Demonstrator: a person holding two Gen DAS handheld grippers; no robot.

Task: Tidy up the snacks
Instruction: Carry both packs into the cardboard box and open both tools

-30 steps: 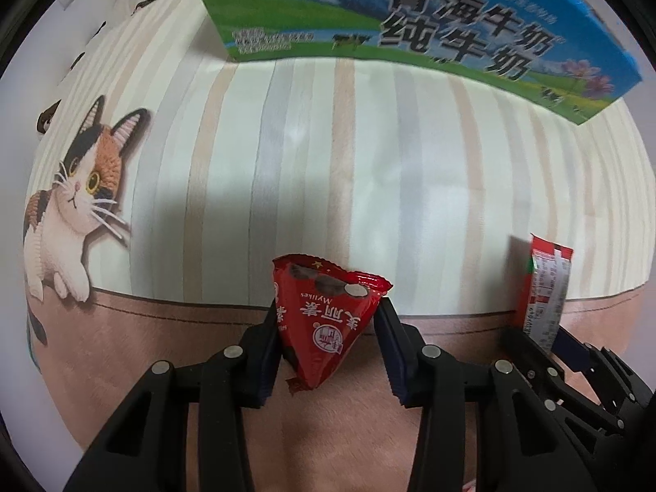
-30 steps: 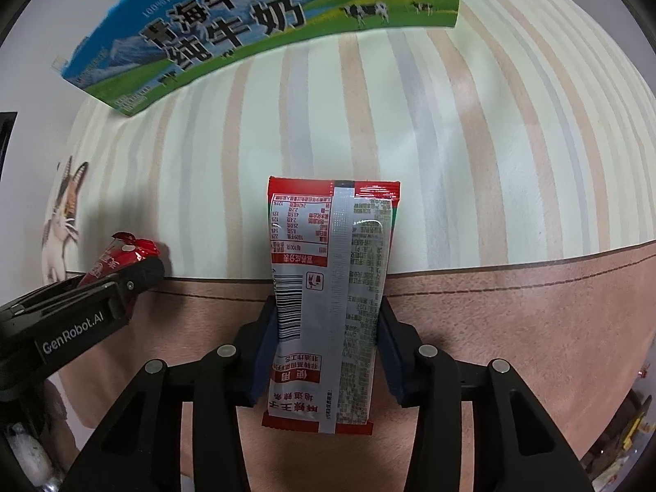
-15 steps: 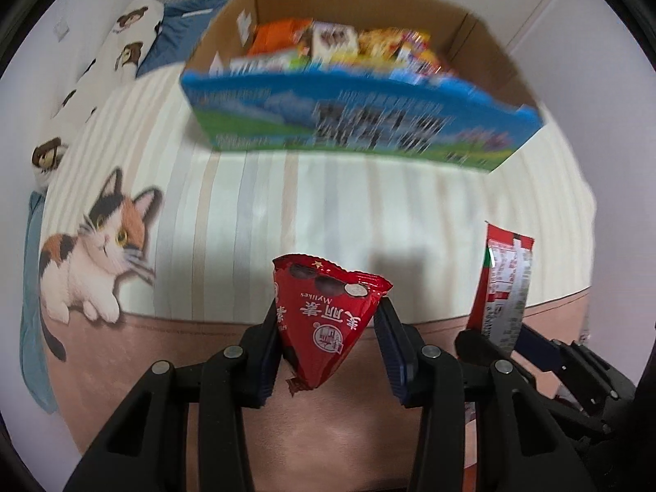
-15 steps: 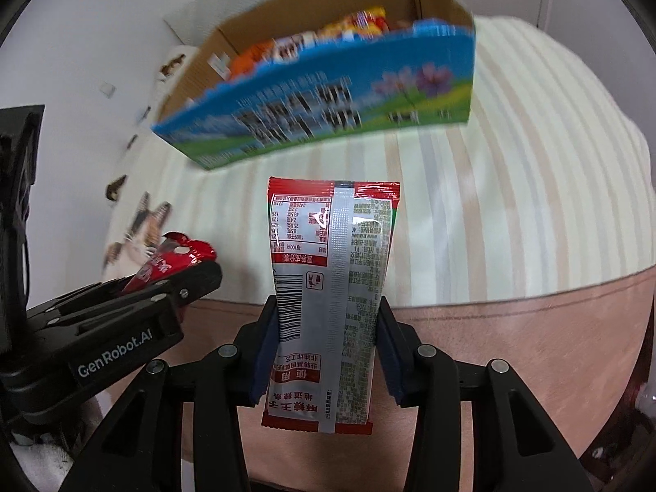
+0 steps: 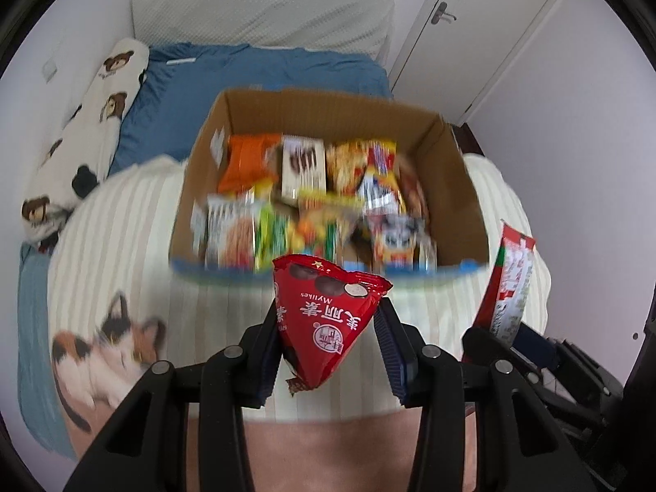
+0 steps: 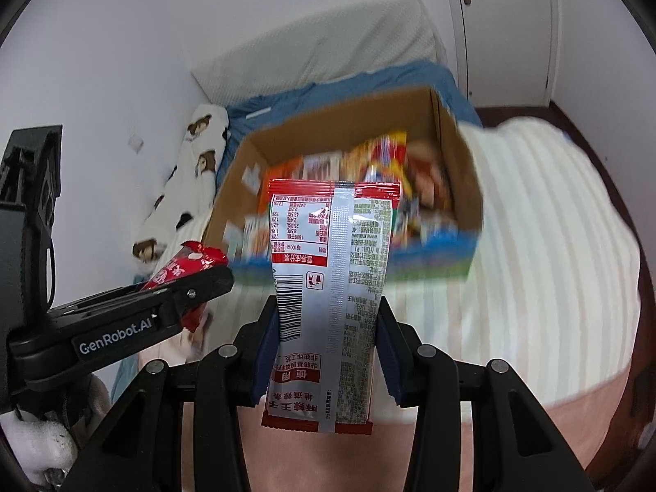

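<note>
My left gripper is shut on a red triangular chocolate snack bag, held up above the bed. My right gripper is shut on a red and silver flat snack packet, its back label facing me. Ahead stands an open cardboard box with a blue printed front, holding several snack packs. The box also shows in the right wrist view. The right packet appears at the right of the left wrist view, and the left gripper with its red bag at the left of the right wrist view.
The box stands on a cream striped blanket with a cat picture. Behind it lie a blue sheet, a bear-print bolster at the left and a white headboard. A door is at the back right.
Both grippers have risen and tilted, each holding its snack. The box went from front wall only to its open top and contents in view.
</note>
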